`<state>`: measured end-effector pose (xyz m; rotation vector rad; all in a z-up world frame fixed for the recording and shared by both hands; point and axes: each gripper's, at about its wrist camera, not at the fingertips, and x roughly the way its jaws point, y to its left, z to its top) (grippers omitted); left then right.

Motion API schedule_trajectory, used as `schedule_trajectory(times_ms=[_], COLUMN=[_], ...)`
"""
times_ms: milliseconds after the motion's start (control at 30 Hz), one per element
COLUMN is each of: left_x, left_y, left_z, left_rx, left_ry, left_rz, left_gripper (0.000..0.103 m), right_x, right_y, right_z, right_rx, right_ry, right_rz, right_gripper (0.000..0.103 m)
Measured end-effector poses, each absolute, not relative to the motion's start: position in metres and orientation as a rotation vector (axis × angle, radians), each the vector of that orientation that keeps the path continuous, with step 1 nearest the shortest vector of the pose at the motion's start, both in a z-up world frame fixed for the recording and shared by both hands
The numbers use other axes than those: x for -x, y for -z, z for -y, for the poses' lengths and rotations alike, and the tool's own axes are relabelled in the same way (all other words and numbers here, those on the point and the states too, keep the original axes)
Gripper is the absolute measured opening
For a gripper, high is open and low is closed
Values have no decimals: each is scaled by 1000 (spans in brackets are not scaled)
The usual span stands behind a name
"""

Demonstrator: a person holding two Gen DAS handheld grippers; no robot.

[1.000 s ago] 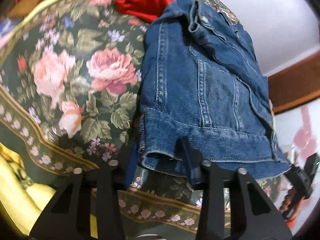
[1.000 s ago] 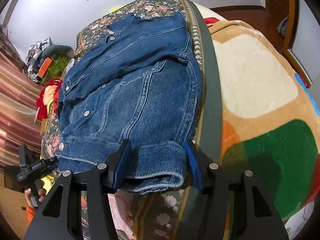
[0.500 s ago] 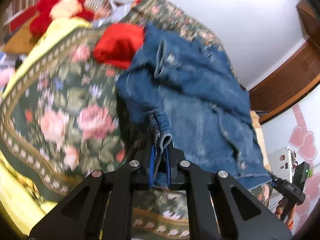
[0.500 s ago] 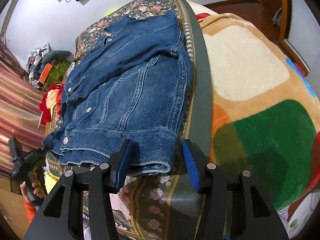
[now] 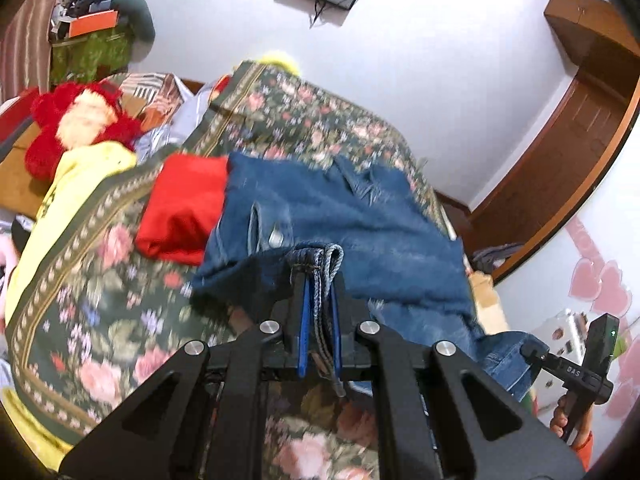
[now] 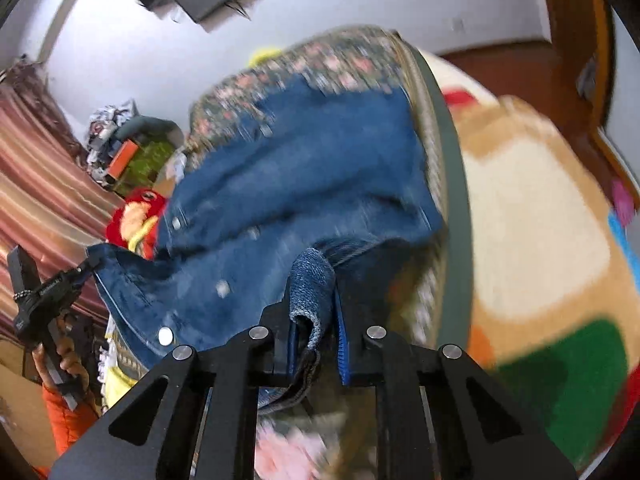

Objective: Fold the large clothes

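Both claws now off the bed w/ denim jacket [image 5: 344, 216] hem lifted: left claw [image 5: 319, 320] pinches one corner, right claw [image 6: 316, 320] closing on the other. A sec ago jaws stood wide, hem flat. Fold can start; rest of jacket on floral bedspread [image 5: 100, 320].

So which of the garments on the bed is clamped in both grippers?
The blue denim jacket, its hem pinched by both; the folded red garment beside it lies untouched.
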<state>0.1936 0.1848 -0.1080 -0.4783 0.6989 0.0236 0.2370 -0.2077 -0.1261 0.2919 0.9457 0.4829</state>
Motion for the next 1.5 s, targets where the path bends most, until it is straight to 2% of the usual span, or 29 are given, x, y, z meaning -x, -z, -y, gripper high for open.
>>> schedule_trajectory(times_ms=[267, 433, 567, 600, 733, 967, 1100, 1167, 1233, 1300, 1367, 1433, 1500], left_x=[-243, -293, -341, -353, -390, -432, -434, -434, -434, -434, -436, -443, -448], left_y=[72, 70, 83, 84, 91, 152, 189, 200, 205, 207, 211, 221, 231], left_z=[-212, -232, -246, -249, -268, -282, -276, -272, -266, -263, -262, -265, -268], left_rx=[523, 557, 553, 530, 463, 421, 395, 389, 379, 386, 425, 494, 541], left_ry=[-31, -36, -80, -114, -180, -225, -178, -148, -125, -104, -71, -63, -59], left_rz=[-613, -602, -620, -616, -596, -782, -912, -961, -986, -989, -1007, -1039, -1058], left_gripper=[8, 8, 8, 0, 0, 0, 3, 13, 40, 49, 52, 58, 62], right_x=[-303, -352, -394, -408, -450, -496, -504, -504, -503, -499, -488, -478, -470], right_y=[72, 66, 77, 82, 105, 165, 177, 172, 168, 162, 154, 150, 150], right_z=[194, 188, 175, 170, 152, 139, 165, 183, 195, 205, 209, 207, 201], right_rx=[-247, -253, -248, -239, -234, -189, -263, -291, -325, -328, -280, -238, -189], right_ry=[-469, -435, -422, -410, -413, -328, -248, -203, -200, -207, -215, -236, -273], right_rz=[-772, -736, -755, -763, -827, -936, -946, -936, -951, -962, -963, -975, -985], right_gripper=[13, 13, 13, 13, 13, 14, 20, 20, 20, 21, 22, 39, 48])
